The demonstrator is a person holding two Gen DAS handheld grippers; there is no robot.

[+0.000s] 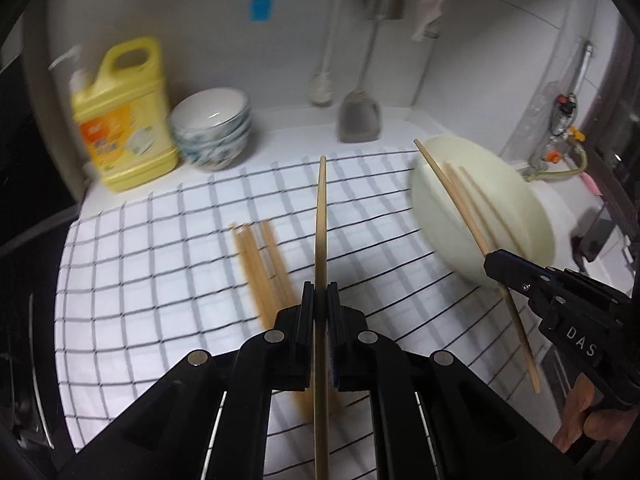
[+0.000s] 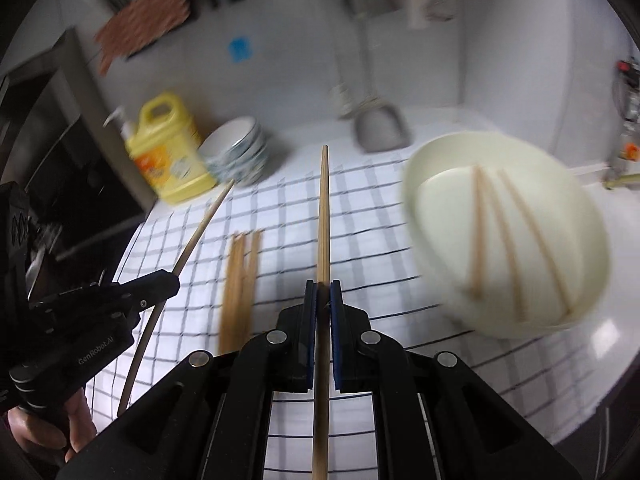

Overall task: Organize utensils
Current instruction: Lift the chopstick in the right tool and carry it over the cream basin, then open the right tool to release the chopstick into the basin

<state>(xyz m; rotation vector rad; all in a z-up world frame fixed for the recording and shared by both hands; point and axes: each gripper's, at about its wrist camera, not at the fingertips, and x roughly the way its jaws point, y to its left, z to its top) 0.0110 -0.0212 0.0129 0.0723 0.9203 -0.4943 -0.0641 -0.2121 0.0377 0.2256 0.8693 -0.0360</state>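
Observation:
My left gripper (image 1: 320,294) is shut on a wooden chopstick (image 1: 321,216) that points forward over the checked cloth (image 1: 160,264). My right gripper (image 2: 323,292) is shut on another wooden chopstick (image 2: 323,216), also held above the cloth. Each gripper shows in the other's view: the right one (image 1: 500,268) with its chopstick (image 1: 456,196) in front of the cream bowl (image 1: 520,216), the left one (image 2: 168,280) with its chopstick (image 2: 192,240) at the left. Several loose chopsticks (image 1: 260,264) lie on the cloth; they also show in the right wrist view (image 2: 238,280). Two chopsticks (image 2: 516,240) rest in the cream bowl (image 2: 576,208).
A yellow detergent jug (image 1: 124,120) and a stack of patterned bowls (image 1: 214,128) stand at the back left by the wall. A metal spatula (image 1: 360,116) and a brush (image 1: 322,88) hang at the back. A dark stove edge (image 2: 72,184) lies left of the counter.

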